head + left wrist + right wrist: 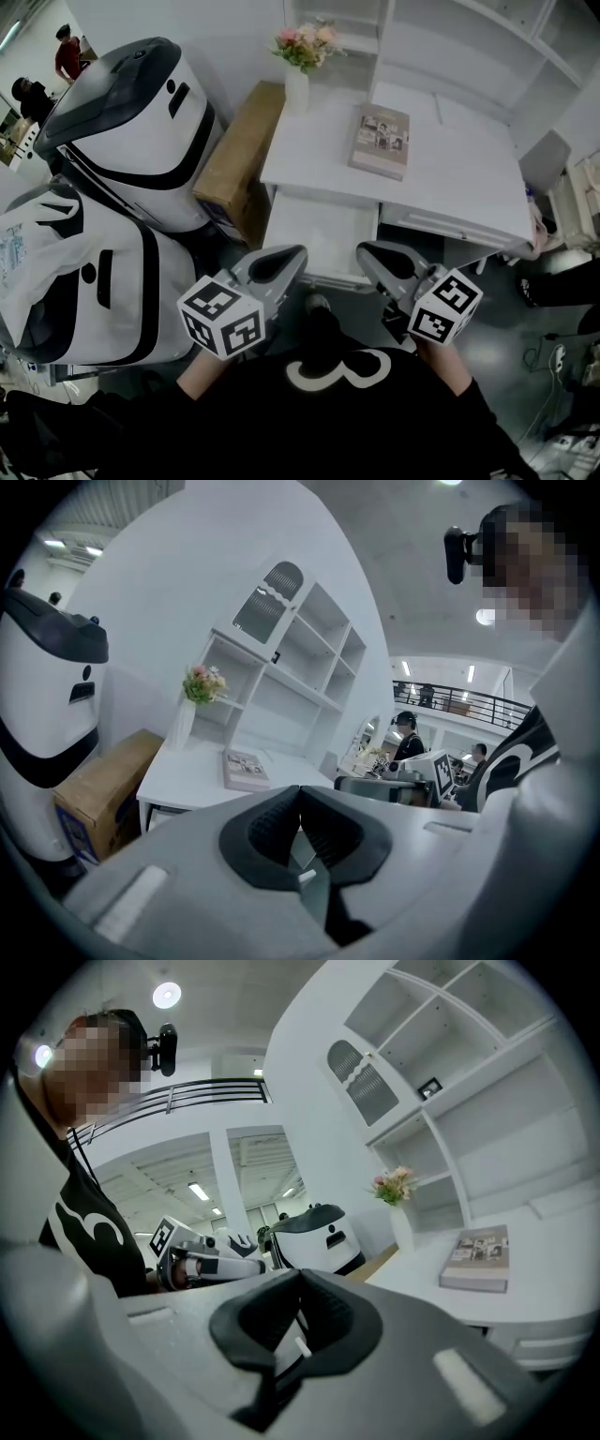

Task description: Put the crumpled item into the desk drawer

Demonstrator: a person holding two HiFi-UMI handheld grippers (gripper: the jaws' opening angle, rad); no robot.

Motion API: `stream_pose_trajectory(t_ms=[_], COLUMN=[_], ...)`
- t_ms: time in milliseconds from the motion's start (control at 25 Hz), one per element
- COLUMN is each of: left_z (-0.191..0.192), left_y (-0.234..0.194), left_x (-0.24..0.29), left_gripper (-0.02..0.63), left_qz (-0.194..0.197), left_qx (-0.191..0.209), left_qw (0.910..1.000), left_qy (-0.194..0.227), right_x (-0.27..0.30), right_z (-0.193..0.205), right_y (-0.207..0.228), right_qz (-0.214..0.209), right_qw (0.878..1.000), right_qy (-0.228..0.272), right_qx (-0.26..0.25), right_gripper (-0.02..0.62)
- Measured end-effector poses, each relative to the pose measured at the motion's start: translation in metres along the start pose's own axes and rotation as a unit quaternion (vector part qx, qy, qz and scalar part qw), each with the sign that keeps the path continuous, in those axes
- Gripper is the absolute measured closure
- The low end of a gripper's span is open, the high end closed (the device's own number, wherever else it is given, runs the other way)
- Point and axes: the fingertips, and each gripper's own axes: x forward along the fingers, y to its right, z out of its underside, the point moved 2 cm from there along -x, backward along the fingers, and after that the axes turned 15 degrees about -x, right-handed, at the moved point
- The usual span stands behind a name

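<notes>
White desk (441,178) in the head view carries a book (381,140) and a vase of flowers (298,84). Its drawer (319,230) stands pulled out, and near its front the left gripper (292,256) and right gripper (371,253) hover side by side. Left gripper view: jaws meet at the tips, nothing between. Right gripper view: jaws likewise closed and empty. Where the crumpled item lies, I cannot tell.

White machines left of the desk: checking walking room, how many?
2. One machine stands by the cardboard box left of the desk; the other machine sits nearer, next to the left gripper. Others may be hidden.
</notes>
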Motion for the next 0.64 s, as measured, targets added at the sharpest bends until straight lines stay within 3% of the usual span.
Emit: stream_pose_trajectory(t_ms=[640], left_z=[0.014], left_y=[0.0], left_x=[0.001], left_gripper=[0.595], left_qz=[-0.004], left_qx=[-0.002], left_qw=[0.9999], left_qy=[-0.011], right_x=[-0.004], right_z=[0.014], right_y=[-0.005], right_qz=[0.004], right_qw=[1.0], right_qy=[-0.009], right_qx=[0.006], right_gripper=[0.593])
